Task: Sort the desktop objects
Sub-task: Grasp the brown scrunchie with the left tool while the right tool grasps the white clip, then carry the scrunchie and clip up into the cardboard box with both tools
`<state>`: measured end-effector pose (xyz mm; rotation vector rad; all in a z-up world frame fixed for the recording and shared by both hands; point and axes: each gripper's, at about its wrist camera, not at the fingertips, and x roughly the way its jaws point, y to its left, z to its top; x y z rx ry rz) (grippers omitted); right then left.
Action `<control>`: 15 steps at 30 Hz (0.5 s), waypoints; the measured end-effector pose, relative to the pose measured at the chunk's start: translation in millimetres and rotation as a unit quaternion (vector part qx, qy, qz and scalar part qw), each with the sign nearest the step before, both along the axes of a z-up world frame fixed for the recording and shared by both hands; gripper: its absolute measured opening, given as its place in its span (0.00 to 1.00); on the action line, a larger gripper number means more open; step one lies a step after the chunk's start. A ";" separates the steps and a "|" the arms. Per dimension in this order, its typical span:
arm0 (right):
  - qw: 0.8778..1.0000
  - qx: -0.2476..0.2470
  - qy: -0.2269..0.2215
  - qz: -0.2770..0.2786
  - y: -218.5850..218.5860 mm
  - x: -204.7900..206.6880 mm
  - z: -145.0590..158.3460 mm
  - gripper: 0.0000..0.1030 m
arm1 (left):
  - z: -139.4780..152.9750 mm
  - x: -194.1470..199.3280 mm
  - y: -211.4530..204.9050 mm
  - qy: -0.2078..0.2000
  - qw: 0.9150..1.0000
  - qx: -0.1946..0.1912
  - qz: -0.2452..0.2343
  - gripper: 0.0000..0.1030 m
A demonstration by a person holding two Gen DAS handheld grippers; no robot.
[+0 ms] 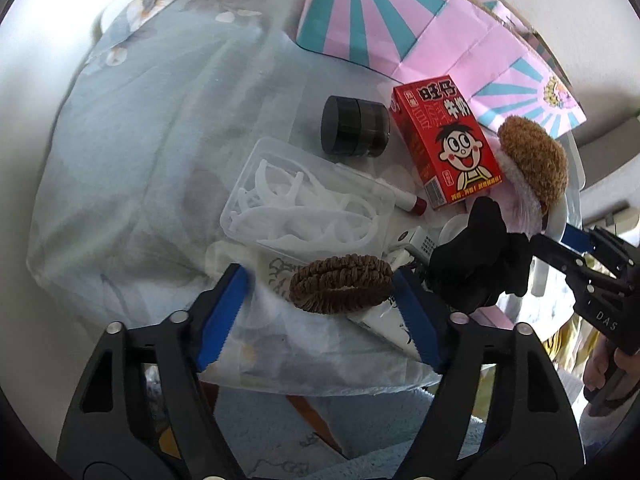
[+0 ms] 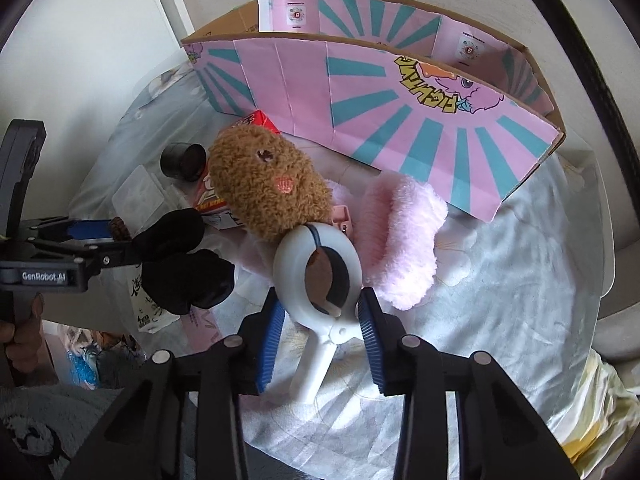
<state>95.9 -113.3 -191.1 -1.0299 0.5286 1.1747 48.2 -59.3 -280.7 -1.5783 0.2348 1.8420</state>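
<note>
My left gripper (image 1: pixel 320 288) is open around a brown braided hair tie (image 1: pixel 341 283) lying on the cloth; its right pad touches the tie. My right gripper (image 2: pixel 320 312) is open around a white hand mirror (image 2: pixel 320 272), fingers beside its ring. Beyond lie a clear box of white floss picks (image 1: pixel 308 200), a black jar (image 1: pixel 354 126), a red milk carton (image 1: pixel 444 140), a lipstick (image 1: pixel 530 203), a brown plush (image 2: pixel 266 180), a pink fluffy item (image 2: pixel 408 236) and a black cloth (image 2: pixel 184 264). The right gripper also shows in the left wrist view (image 1: pixel 568 248).
A pink and teal cardboard box (image 2: pixel 400 92) stands open at the back of the table. The table wears a pale blue floral cloth (image 1: pixel 140 140). A white tube (image 1: pixel 384 320) lies under the hair tie. The table's front edge is just under my fingers.
</note>
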 end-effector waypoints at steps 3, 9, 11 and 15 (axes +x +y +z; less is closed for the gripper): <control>1.000 0.003 0.008 0.003 -3.1 1.7 1.9 0.34 | 2.5 0.5 -3.0 -0.009 1.000 0.011 0.004 0.56; 1.000 0.007 0.022 0.003 -4.9 4.7 6.4 0.34 | 9.5 5.6 -6.3 -0.012 1.000 0.019 0.003 0.42; 1.000 0.010 0.023 0.004 -6.0 4.7 8.0 0.34 | 13.4 8.0 -6.0 -0.010 1.000 0.023 -0.005 0.30; 1.000 0.016 0.026 0.004 -6.7 4.9 10.3 0.33 | 11.3 -3.5 -2.3 -0.001 1.000 0.018 -0.017 0.21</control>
